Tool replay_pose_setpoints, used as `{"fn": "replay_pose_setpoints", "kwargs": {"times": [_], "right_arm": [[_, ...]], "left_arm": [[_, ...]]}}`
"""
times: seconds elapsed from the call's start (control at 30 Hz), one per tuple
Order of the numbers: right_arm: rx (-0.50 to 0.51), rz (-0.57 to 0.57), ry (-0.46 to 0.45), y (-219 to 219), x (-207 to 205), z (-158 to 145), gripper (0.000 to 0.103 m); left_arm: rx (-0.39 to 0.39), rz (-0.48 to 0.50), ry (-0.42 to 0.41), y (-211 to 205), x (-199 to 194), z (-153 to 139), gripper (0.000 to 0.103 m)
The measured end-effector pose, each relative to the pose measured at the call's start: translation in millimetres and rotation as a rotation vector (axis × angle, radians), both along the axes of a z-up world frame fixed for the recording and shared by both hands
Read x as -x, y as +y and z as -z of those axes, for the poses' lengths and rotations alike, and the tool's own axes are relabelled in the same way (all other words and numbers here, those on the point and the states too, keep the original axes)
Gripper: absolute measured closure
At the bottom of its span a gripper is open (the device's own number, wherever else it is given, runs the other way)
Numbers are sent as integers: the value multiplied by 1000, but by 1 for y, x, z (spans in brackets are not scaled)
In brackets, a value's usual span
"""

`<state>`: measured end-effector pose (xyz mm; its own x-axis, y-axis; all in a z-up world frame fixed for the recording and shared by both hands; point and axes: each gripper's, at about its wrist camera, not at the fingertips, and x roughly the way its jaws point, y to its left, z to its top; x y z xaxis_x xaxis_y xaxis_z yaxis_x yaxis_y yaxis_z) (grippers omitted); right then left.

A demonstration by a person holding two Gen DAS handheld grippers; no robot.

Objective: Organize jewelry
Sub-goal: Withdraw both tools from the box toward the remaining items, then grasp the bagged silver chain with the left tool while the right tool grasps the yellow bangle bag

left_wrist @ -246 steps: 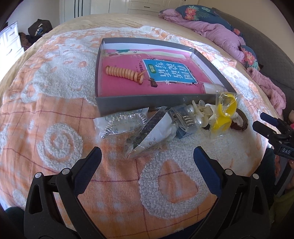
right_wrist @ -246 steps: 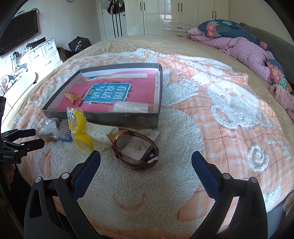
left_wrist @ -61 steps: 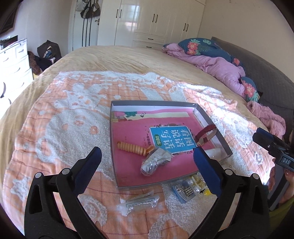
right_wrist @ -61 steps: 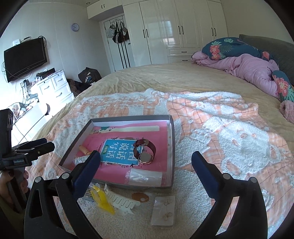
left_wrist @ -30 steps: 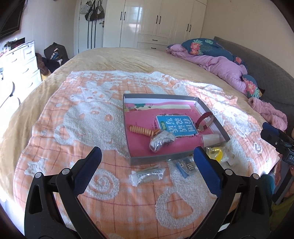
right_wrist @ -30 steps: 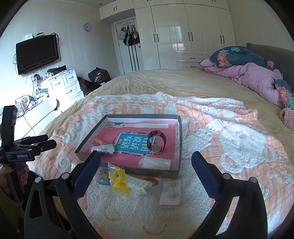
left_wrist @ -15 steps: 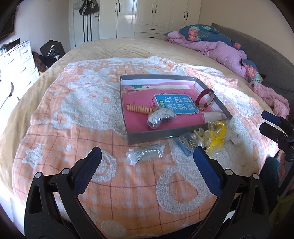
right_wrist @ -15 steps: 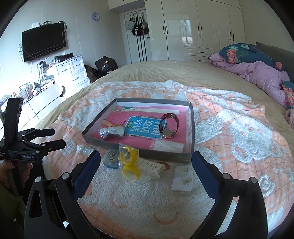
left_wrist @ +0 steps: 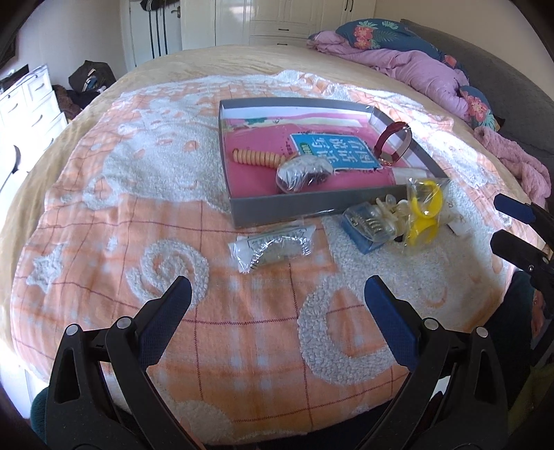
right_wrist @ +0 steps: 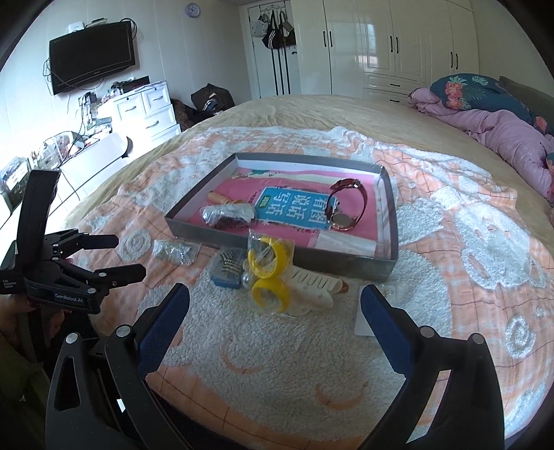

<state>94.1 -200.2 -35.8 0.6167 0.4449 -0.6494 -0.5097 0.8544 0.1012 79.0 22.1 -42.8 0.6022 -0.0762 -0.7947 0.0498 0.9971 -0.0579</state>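
Note:
A grey tray with a pink lining lies on the bed. In it are an orange bead bracelet, a bagged piece and a red-strapped watch. In front of the tray lie a clear bag of silver jewelry, a blue box of pieces, a bag with yellow bangles, a white comb clip and an earring card. My left gripper and right gripper are both open and hold nothing.
An orange and white blanket covers the bed. A purple quilt and flowered pillows lie at the far right. White drawers, a wall TV and wardrobes stand beyond the bed. A hand holds the left gripper.
Both grippers have come down and closer to the bed, so the loose items in front of the tray look larger. Since 8.2 s ago the watch and one bag came to lie in the tray.

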Motion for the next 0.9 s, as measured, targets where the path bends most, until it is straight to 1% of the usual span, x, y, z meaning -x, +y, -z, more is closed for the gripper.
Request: {"fn": "replay_pose_setpoints", "kwargs": {"times": [0.27,0.5,0.6,0.83,0.87,0.9], "right_arm": [[5,-6,28,9,-6,14,4],[13,8,28,9,-16,18,4],[21,12,26,11,-22,19,4],[33,8,35,20,-40,25,4],[37,5,34,22,-41,26,4],[40,0,32,24,-42,26,4]], "left_arm": [[15,-29,27,7,-11,15,9],[84,-44,54,8,-29,26,9],[96,-44,62,6,-36,28,9],[87,-59,72,7,-57,36,10],[84,-58,72,7,-59,36,12],[75,-55,70,7,-60,37,22]]}}
